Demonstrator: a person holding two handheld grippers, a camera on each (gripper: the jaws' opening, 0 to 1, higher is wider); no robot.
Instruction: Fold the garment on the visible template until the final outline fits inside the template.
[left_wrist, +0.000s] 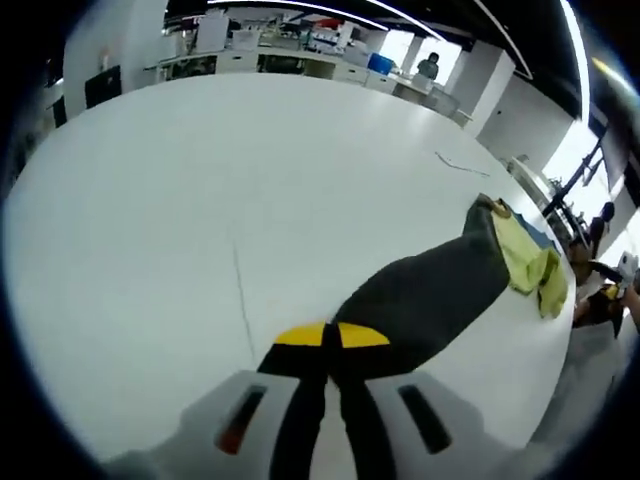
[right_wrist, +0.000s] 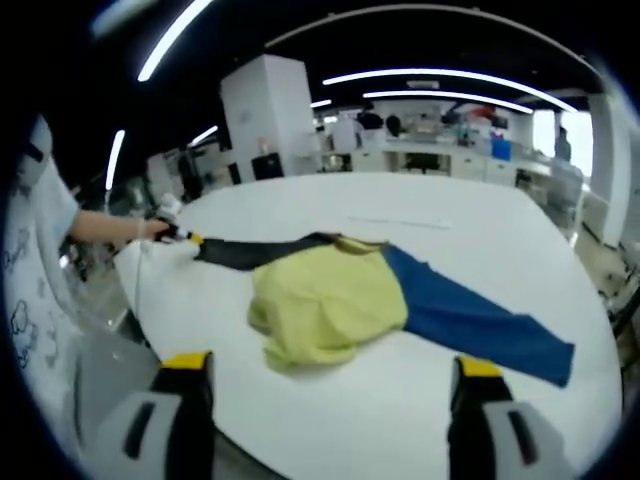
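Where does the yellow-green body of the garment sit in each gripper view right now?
Left gripper view: yellow-green body at far right, past the dark grey sleeve that the left gripper is shut on.
Right gripper view: centre, ahead of the open right gripper.
Shared landmark: the dark grey sleeve, leading from the body.

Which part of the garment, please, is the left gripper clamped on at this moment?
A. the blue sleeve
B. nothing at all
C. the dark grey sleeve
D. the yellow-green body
C: in the left gripper view the left gripper has its yellow-tipped jaws shut together on the end of the dark grey sleeve, which runs away across the white table to the yellow-green body; the blue sleeve lies free.
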